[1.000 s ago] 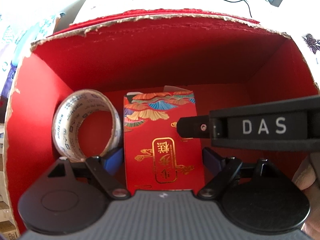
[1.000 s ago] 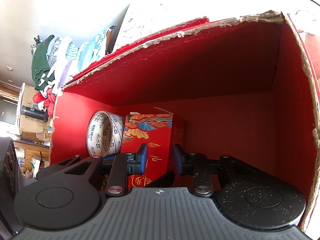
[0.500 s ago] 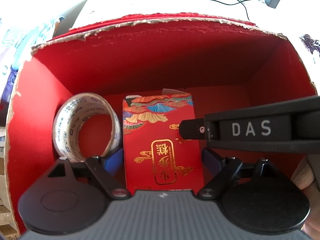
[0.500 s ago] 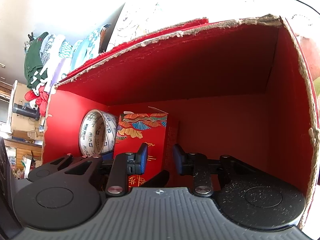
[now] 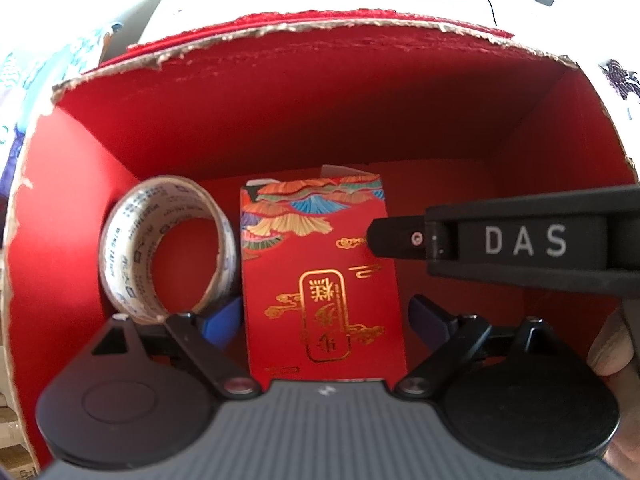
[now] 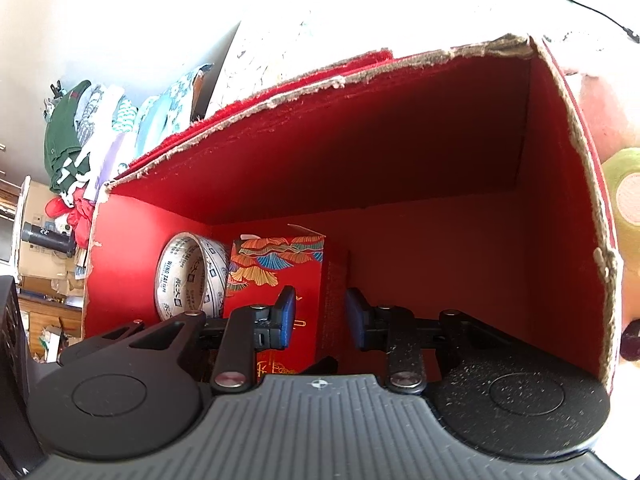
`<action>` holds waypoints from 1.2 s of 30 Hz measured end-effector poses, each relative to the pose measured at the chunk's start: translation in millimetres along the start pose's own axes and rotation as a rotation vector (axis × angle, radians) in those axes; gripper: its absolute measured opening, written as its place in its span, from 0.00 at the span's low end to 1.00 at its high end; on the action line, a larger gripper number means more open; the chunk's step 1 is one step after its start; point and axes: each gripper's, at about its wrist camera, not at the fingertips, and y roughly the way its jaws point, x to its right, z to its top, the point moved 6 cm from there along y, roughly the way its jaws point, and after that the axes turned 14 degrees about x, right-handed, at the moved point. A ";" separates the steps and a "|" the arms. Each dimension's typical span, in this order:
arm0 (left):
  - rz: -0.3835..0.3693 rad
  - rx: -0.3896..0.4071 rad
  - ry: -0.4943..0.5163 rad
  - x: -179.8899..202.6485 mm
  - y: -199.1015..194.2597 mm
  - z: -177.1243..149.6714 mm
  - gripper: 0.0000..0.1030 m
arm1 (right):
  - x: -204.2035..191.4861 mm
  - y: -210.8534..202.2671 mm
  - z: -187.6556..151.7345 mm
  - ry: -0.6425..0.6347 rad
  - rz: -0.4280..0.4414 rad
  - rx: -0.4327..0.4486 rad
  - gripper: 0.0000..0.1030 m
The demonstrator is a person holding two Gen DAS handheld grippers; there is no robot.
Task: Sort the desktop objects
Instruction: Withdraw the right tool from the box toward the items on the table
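Inside one red box [image 5: 120,152]: one tape roll [image 5: 166,248], one red packet [image 5: 320,288]; both grippers [image 5: 324,320] [image 6: 320,316] open, empty.

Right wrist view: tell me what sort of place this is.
Probably a lived-in home room. Clothes hang at the left, a cable crosses the white desk, and cardboard boxes sit low on the left.

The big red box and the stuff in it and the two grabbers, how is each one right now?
red box: open, torn rim
tape roll: on edge, beside carton
red carton: upright inside
left gripper: open, straddling carton
right gripper: open, empty
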 end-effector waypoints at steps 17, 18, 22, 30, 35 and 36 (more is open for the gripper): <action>0.023 0.167 -0.065 -6.6 -74.1 4.3 0.91 | -16.0 -40.2 2.1 -0.103 0.099 0.176 0.32; 0.018 0.171 -0.078 -7.1 -78.3 3.6 0.91 | -17.5 -46.0 1.5 -0.115 0.107 0.193 0.32; 0.024 0.209 -0.125 -14.8 -99.6 -5.3 0.91 | -18.8 -66.4 -4.0 -0.103 0.175 0.232 0.32; 0.078 0.294 -0.196 -26.0 -146.5 -38.4 0.91 | -32.9 -120.3 -24.2 -0.148 0.326 0.357 0.32; 0.094 0.318 -0.222 -22.3 -162.4 -65.8 0.91 | -44.8 -145.1 -42.8 -0.213 0.398 0.413 0.46; 0.095 0.318 -0.222 -20.7 -163.8 -71.5 0.91 | -46.0 -147.2 -47.4 -0.220 0.411 0.416 0.46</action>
